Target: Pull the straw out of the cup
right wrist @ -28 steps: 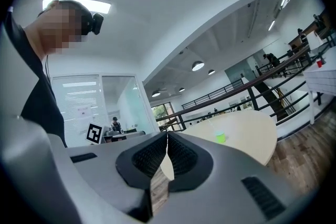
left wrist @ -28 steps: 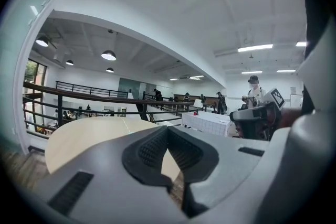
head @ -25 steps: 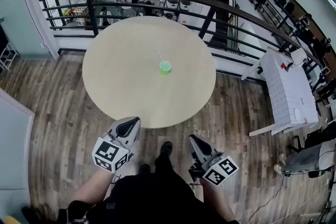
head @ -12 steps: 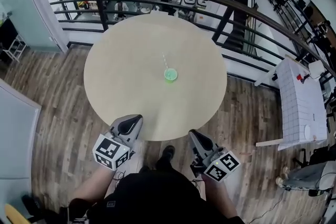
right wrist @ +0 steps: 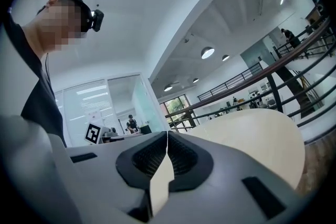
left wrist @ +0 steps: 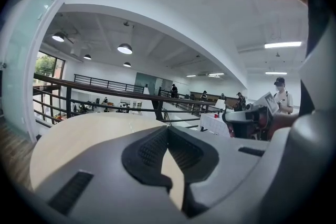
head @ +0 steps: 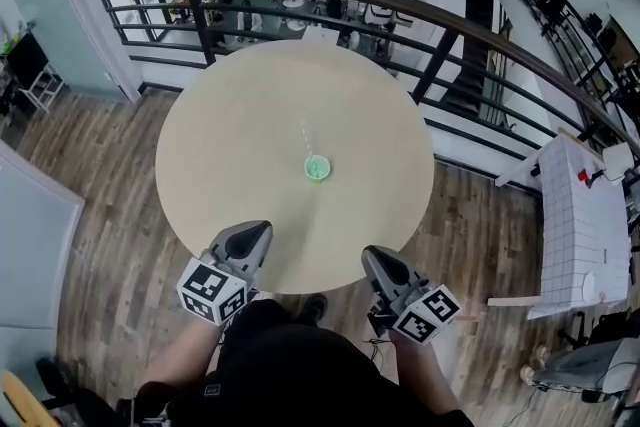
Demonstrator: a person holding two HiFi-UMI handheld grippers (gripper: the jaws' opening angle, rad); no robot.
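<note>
A small green cup [head: 316, 168] stands near the middle of the round beige table [head: 240, 145], with a thin pale straw [head: 307, 141] rising from it and leaning to the far left. Both grippers hover at the table's near edge, well short of the cup. My left gripper [head: 256, 234] is shut with nothing between its jaws, and so is my right gripper [head: 371, 260]. In the left gripper view the jaw tips [left wrist: 167, 128] meet over the tabletop [left wrist: 79, 136]. The right gripper view shows its tips [right wrist: 167, 135] touching, with the table [right wrist: 252, 134] to the right. Neither gripper view shows the cup.
A dark metal railing [head: 440, 40] curves behind the table, over a drop to a lower floor. A white gridded table [head: 585, 215] stands to the right. The floor around [head: 110, 195] is wood planks. The person's torso [head: 290, 365] fills the bottom of the head view.
The person has stepped forward: both grippers now reach the table's near edge, and the cup and table sit lower and nearer in the head view. Both jaws stay shut.
</note>
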